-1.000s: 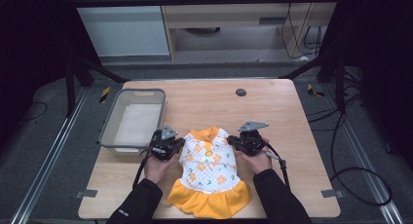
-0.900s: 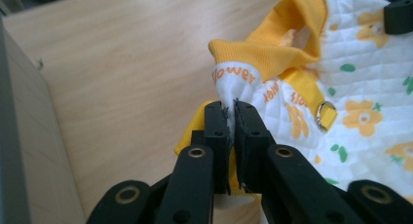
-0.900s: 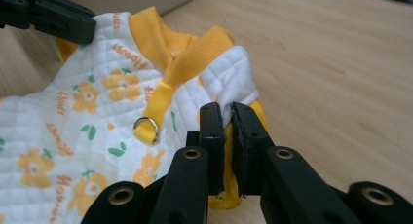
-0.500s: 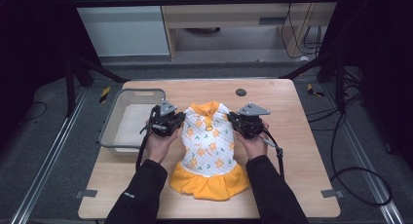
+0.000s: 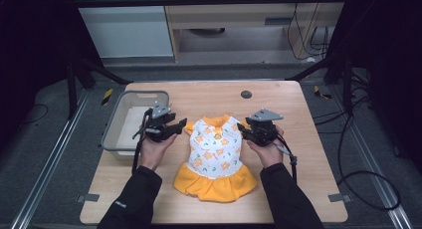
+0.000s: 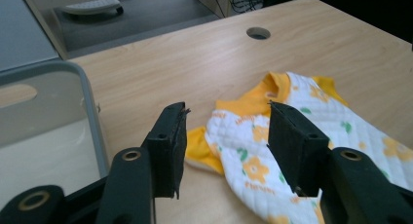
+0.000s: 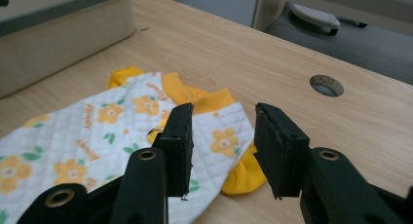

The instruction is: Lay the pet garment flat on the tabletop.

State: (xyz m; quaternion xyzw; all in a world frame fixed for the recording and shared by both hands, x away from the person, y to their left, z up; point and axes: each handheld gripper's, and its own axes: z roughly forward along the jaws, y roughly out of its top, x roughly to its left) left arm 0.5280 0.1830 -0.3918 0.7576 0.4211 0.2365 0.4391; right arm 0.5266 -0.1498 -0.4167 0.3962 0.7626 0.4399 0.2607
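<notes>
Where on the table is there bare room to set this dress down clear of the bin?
Bare wood lies beyond the dress toward the cable hole, and along the table's right side past the right gripper. It is crowded at left, where the left gripper sits between the grey bin and the dress.

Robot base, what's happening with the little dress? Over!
Left gripper open, right gripper open, at the shoulders. Dress flat on table. Bin off to the side, nothing blocking.
</notes>
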